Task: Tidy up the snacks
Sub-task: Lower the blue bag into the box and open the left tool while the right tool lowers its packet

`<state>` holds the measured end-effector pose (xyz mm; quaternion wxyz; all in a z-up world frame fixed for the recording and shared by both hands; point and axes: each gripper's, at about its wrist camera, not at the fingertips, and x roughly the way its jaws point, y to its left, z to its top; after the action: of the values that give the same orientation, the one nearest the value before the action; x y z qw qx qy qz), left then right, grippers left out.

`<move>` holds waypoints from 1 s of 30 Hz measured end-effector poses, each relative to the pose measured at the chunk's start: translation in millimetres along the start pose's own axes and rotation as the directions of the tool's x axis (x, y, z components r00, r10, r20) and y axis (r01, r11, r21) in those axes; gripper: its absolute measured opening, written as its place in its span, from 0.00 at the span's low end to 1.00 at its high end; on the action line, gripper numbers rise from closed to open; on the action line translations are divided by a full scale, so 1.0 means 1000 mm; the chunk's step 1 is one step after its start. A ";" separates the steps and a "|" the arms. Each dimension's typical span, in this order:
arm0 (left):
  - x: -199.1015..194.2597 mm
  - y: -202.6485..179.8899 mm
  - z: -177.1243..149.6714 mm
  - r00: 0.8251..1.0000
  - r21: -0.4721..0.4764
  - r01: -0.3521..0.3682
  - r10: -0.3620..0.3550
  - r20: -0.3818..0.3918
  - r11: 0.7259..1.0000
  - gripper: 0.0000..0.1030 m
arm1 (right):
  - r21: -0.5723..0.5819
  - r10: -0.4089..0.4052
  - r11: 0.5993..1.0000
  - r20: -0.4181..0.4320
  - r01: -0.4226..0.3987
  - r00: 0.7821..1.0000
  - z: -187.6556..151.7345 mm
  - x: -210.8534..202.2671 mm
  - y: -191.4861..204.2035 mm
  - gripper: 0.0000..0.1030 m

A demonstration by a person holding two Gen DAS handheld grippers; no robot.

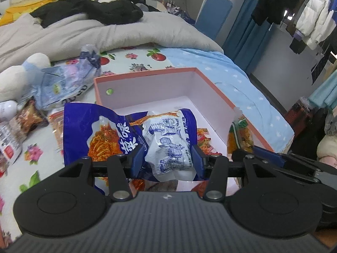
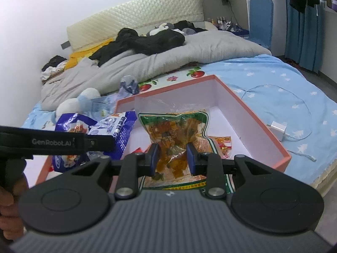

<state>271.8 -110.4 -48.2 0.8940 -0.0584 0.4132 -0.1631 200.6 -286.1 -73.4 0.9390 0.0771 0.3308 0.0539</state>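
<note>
My left gripper (image 1: pixel 166 158) is shut on a blue and white snack bag (image 1: pixel 166 139), crumpled between its blue pads and held over the near part of the pink-rimmed white box (image 1: pixel 212 97). That blue bag (image 2: pixel 118 130) also shows at the left of the right wrist view, under the left tool's arm. My right gripper (image 2: pixel 173 157) is shut on a green-edged clear bag of orange snacks (image 2: pixel 174 126), upright over the box (image 2: pixel 248 113). The same green bag (image 1: pixel 240 135) shows at the box's right wall. A few small red and orange packets (image 2: pixel 223 143) lie on the box floor.
Loose snack packets (image 1: pixel 31 118) and a pale blue bag (image 1: pixel 61 82) lie on the bedsheet left of the box, beside a white plush toy (image 1: pixel 19 71). A grey duvet (image 2: pixel 147 63) with black clothes lies behind. A white charger (image 2: pixel 278 130) and cable sit right of the box.
</note>
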 end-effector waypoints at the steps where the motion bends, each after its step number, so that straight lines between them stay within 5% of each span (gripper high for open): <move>1: 0.008 0.000 0.004 1.000 0.001 0.003 -0.003 -0.008 1.000 0.53 | 0.003 -0.005 1.000 -0.005 0.005 1.000 0.002 0.006 -0.003 0.31; 17: 0.092 0.004 0.032 0.994 0.091 -0.065 0.072 -0.077 0.994 0.59 | 0.057 -0.017 0.998 -0.125 0.024 0.992 0.006 0.086 -0.028 0.38; 21: 0.085 0.009 0.033 0.996 0.090 -0.073 0.078 -0.050 0.993 0.63 | 0.061 -0.035 0.997 -0.126 0.043 0.991 0.005 0.089 -0.027 0.52; 30: 0.032 0.013 0.026 0.997 0.066 -0.075 0.075 0.013 0.995 0.63 | 0.044 -0.007 0.999 -0.077 0.010 0.997 0.005 0.052 -0.008 0.52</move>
<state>313.8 -109.9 -57.1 0.9031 -0.0138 0.4047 -0.1429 244.4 -286.3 -103.2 0.9238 0.0944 0.3681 0.0456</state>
